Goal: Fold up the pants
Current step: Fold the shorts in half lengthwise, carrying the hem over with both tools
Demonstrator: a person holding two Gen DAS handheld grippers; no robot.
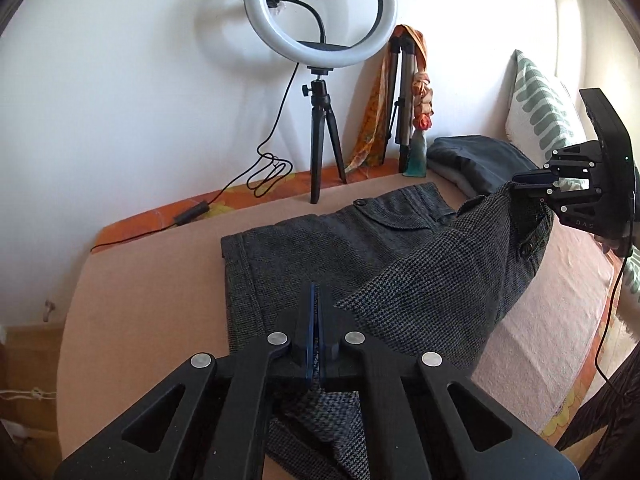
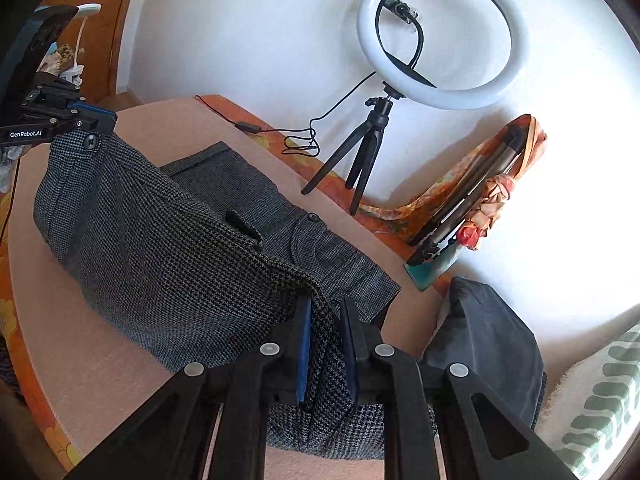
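Grey houndstooth pants (image 1: 320, 248) lie on a brown board (image 1: 152, 280), their near half lifted between both grippers. They also show in the right wrist view (image 2: 180, 256). My left gripper (image 1: 317, 300) is shut on the pants' edge and also shows in the right wrist view (image 2: 100, 118), beside a button. My right gripper (image 2: 326, 320) is shut on bunched fabric and also shows in the left wrist view (image 1: 524, 179). The lifted fold hangs over the flat half, which has a buttoned pocket flap (image 2: 316, 240).
A ring light on a black tripod (image 1: 320, 152) stands at the board's far edge with its cable (image 1: 268, 172). A folded tripod with an orange scarf (image 1: 404, 92) leans on the wall. Dark folded clothing (image 1: 476, 160) and a patterned cushion (image 1: 540, 96) lie to the right.
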